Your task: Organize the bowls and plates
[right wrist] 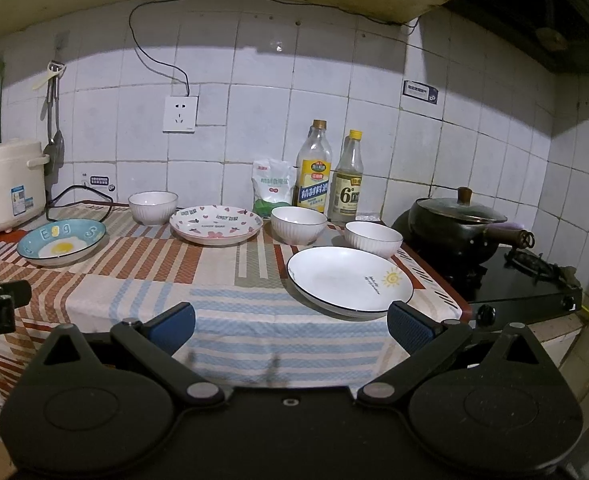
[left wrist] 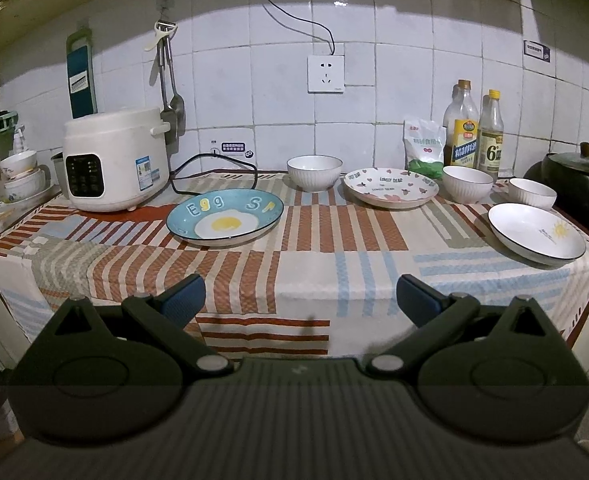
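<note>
Blue "EGGS" plate [left wrist: 225, 218], pink "LOVELY DEAR" plate [left wrist: 390, 187], both grippers' fingers [left wrist: 182, 298] released

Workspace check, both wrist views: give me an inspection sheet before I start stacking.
Surface: striped cloth over the counter, lying flat.
Job's things: egg plate, heart plate, sun plate; three white bowls, all separate, none stacked.
Clutter: rice cooker, two bottles, a bag at the wall.
Grippers: left gripper and right gripper open, empty, short of the dishes.
Cables: black cord behind the egg plate.
Surroundings: lidded pot on the stove; more dishes far left.
</note>
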`<move>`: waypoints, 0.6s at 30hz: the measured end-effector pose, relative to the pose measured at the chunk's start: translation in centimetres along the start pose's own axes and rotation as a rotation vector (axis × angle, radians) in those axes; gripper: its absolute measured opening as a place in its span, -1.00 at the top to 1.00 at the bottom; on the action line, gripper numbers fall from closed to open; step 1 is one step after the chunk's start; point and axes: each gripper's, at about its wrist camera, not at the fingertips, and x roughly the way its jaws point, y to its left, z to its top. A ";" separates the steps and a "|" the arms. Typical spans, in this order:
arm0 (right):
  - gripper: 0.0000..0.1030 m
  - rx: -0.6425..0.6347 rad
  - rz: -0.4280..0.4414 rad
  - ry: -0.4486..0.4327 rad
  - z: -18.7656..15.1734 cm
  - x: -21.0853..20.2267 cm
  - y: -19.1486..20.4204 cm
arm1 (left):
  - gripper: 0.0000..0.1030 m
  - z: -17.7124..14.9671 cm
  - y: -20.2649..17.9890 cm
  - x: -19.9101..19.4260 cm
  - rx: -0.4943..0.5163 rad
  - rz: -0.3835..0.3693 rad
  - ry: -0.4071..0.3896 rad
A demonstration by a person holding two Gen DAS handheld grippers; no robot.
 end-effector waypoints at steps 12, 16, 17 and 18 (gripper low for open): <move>-1.00 0.007 -0.006 -0.006 -0.2 -0.2 -0.4 | -1.00 0.0 -0.4 -0.2 0.005 -0.006 -0.007; -1.00 0.007 -0.006 -0.007 -0.3 -0.2 -0.4 | -1.00 -0.1 -0.5 -0.2 0.008 -0.009 -0.010; -1.00 0.007 -0.006 -0.006 -0.4 -0.2 -0.4 | -1.00 -0.2 -0.6 -0.3 0.010 -0.010 -0.010; -1.00 0.008 -0.006 -0.006 -0.4 -0.2 -0.4 | -1.00 -0.2 -0.6 -0.3 0.010 -0.010 -0.010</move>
